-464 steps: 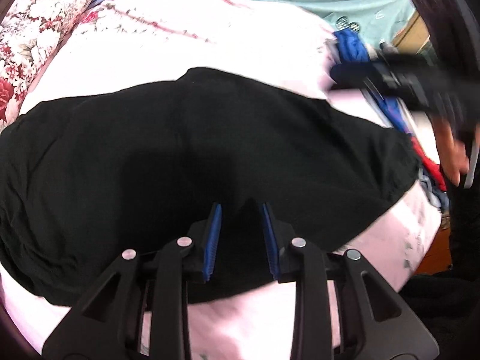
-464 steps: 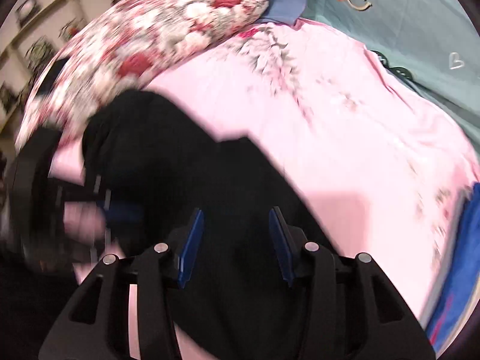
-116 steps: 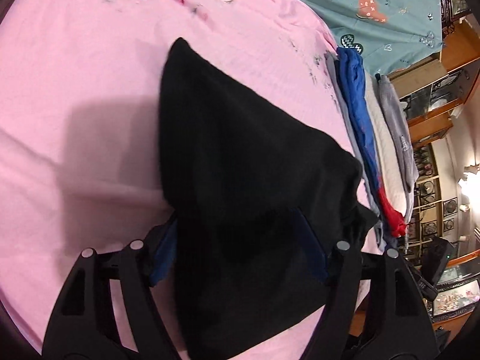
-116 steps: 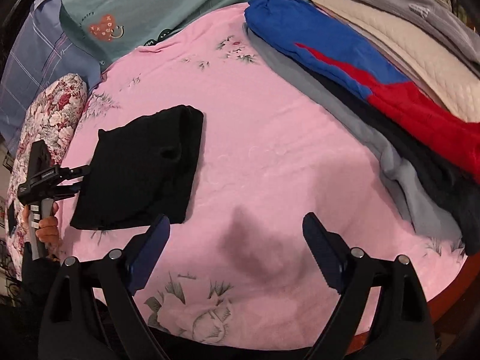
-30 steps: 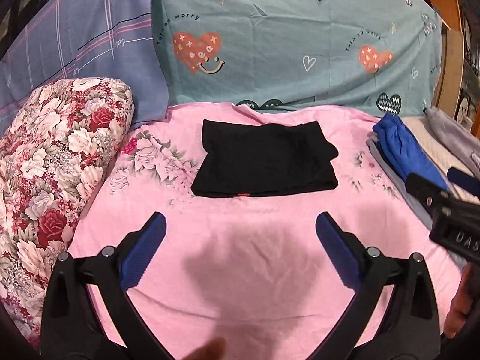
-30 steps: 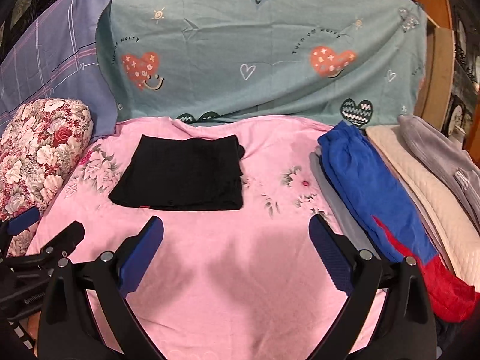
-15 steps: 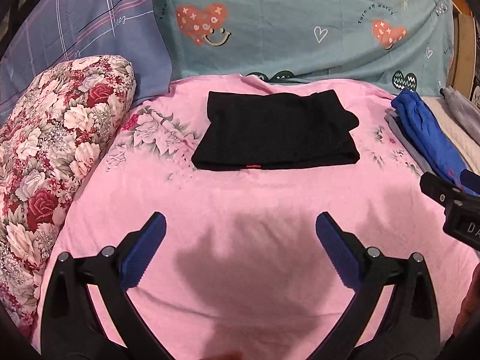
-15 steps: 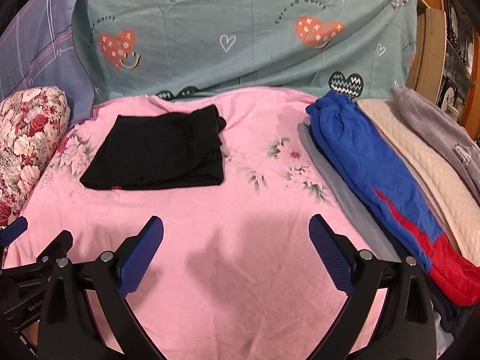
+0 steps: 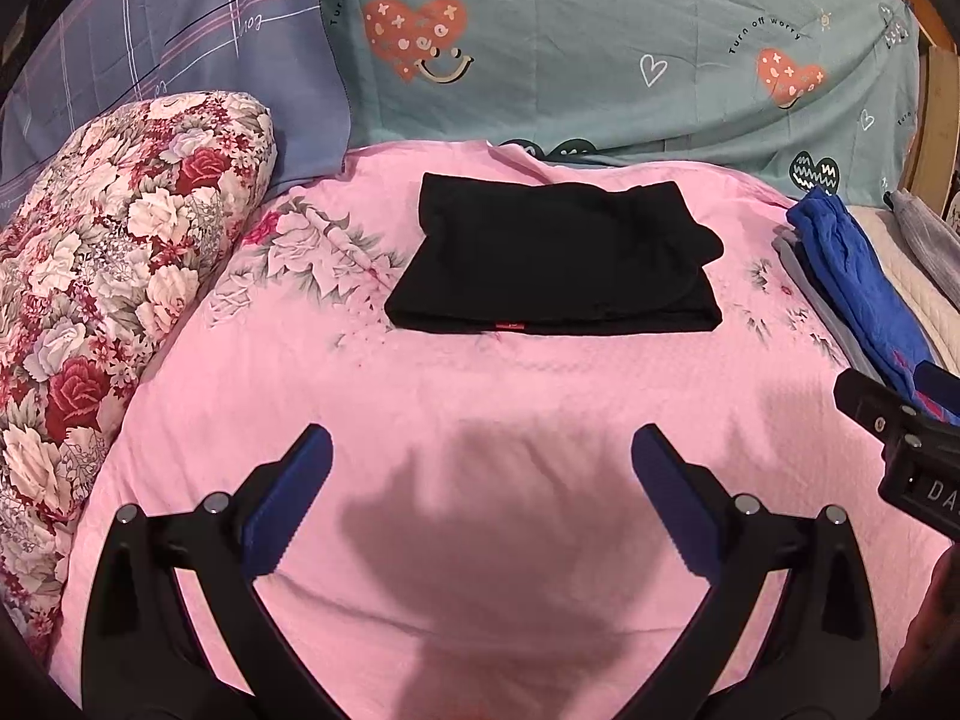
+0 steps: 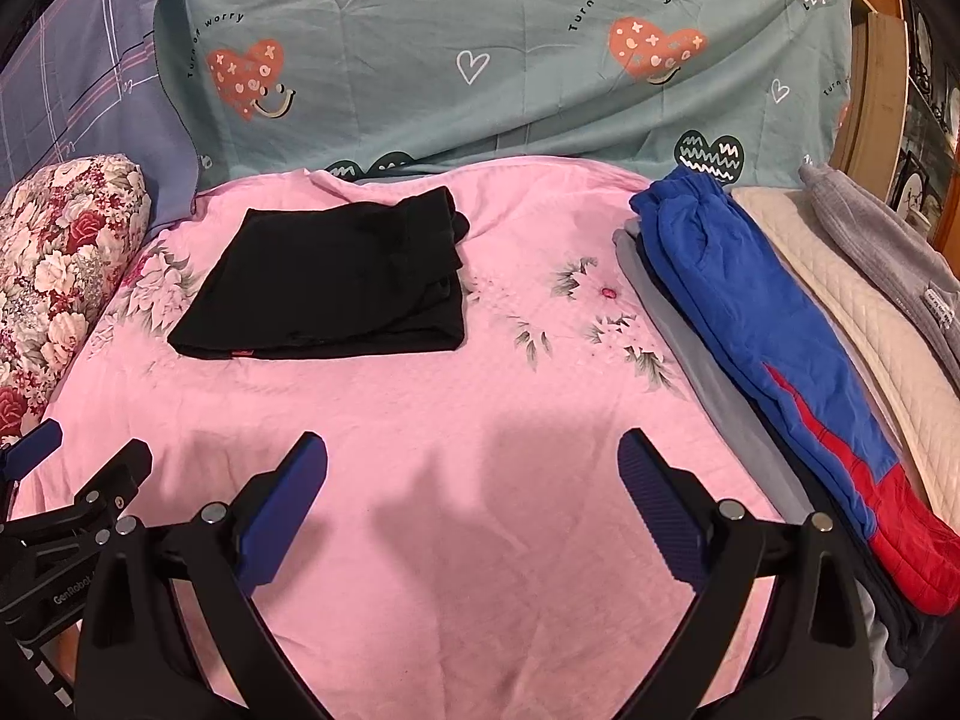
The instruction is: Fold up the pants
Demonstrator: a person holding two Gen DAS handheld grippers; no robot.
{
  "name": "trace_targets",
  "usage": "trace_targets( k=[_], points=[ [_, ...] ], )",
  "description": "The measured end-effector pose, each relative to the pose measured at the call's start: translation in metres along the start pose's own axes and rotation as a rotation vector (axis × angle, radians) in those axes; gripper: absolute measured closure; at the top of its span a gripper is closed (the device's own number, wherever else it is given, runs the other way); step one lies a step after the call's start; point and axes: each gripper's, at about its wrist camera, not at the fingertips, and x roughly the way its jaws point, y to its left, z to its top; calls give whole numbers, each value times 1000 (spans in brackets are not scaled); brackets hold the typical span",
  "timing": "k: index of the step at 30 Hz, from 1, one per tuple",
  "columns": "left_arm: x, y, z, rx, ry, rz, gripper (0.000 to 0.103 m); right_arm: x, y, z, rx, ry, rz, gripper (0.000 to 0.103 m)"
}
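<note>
Since the black pants (image 9: 555, 264) are soft, light cloth that sags wherever unsupported, I judge any further hold belongs on the doubled near edge, beside the small red tag (image 9: 510, 326). They lie folded into a flat rectangle on the pink bedspread (image 9: 480, 396), upper centre of my left view. My left gripper (image 9: 480, 498) and right gripper (image 10: 472, 495) both gape wide, holding nothing. No container shows; only a stack of clothes (image 10: 774, 324) at right and a floral pillow (image 9: 108, 276) at left.
</note>
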Motion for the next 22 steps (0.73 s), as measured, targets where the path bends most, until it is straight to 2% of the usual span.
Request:
trace_targets(
  k=[22],
  points=[
    [5,1,0,-3,24,-17,2,-2,2,-2,-3,-3,-4,5]
  ],
)
